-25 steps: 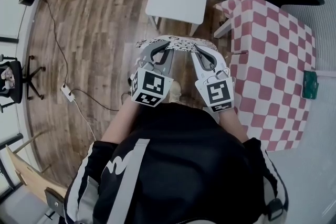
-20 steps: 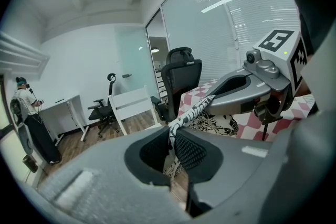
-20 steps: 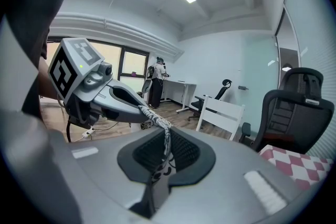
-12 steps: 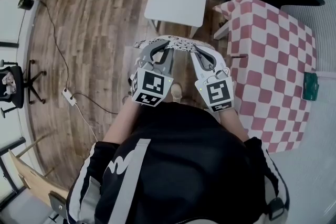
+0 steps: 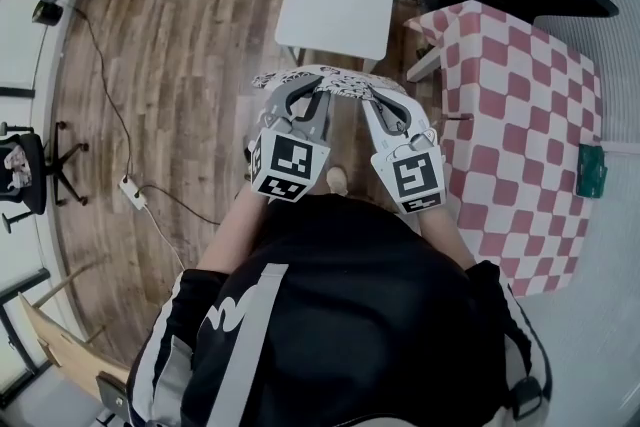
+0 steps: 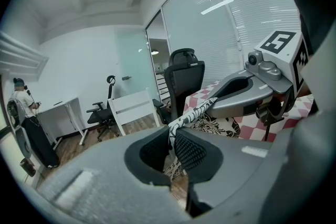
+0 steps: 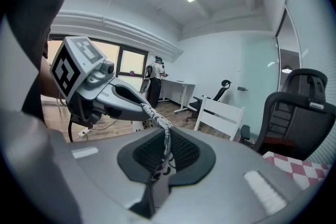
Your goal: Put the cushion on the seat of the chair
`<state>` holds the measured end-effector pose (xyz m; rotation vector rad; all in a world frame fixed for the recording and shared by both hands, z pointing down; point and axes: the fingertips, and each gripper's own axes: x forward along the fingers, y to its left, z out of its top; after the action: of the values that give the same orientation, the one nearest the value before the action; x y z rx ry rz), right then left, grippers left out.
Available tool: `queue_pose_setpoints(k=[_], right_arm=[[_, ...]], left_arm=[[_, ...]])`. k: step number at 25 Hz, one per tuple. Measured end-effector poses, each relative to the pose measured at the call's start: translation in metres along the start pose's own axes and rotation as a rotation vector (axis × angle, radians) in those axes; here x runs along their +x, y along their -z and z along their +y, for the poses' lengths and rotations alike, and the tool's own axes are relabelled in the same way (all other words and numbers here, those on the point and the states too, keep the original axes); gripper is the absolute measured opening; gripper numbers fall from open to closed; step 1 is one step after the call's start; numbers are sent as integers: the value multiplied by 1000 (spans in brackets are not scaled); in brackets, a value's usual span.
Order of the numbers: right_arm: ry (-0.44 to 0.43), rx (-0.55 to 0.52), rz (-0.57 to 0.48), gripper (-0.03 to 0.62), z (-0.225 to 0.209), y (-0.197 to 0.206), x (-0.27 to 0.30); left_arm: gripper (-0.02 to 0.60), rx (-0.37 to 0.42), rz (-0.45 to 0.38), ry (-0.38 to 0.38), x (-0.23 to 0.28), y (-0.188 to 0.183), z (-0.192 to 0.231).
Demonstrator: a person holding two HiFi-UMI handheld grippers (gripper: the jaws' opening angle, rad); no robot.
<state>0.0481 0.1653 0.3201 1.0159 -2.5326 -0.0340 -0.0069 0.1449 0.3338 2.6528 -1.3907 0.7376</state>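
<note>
1 cushion (image 5: 335, 82), black-and-white pattern, up in the air in front of the person, stretched between 2 hand-held grippers. Not yet on the seat: hanging just short of the front edge of 1 white chair (image 5: 337, 0).

Left hand-held gripper (image 6: 170, 145): jaws pressed together on the cushion's edge, fabric pinched between the 2 mesh pads and trailing toward the other tool. Right hand-held gripper (image 7: 165, 150): same, jaws clamped on a thin fold of the cushion's opposite edge. 1 marker cube on each, 2 in all, both facing up in the head view.

1 table (image 5: 520, 105) just right of the grippers, covered in red-and-white check cloth, with 1 small green object (image 5: 592, 170) near its far right edge; too small to identify. 2 black office chairs in the left gripper view: 1 high-backed (image 6: 184, 78) behind the table, 1 lower (image 6: 102, 113) beside a white desk (image 6: 60, 113). 1 person (image 6: 25, 113) standing in the background at the far left of that view.

Wooden floor (image 5: 170, 65) with 1 white power strip (image 5: 130, 183) and 1 dark cable running from it.
</note>
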Motion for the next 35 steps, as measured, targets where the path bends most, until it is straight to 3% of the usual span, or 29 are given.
queue_pose_setpoints(k=[25,35], right_arm=[[4,14,51,12,-51,9,59],[-8,42,85,14,-65,23,94]], left_arm=[[17,22,32,52,68,0,42],[17,16,78,77,95,20,60]])
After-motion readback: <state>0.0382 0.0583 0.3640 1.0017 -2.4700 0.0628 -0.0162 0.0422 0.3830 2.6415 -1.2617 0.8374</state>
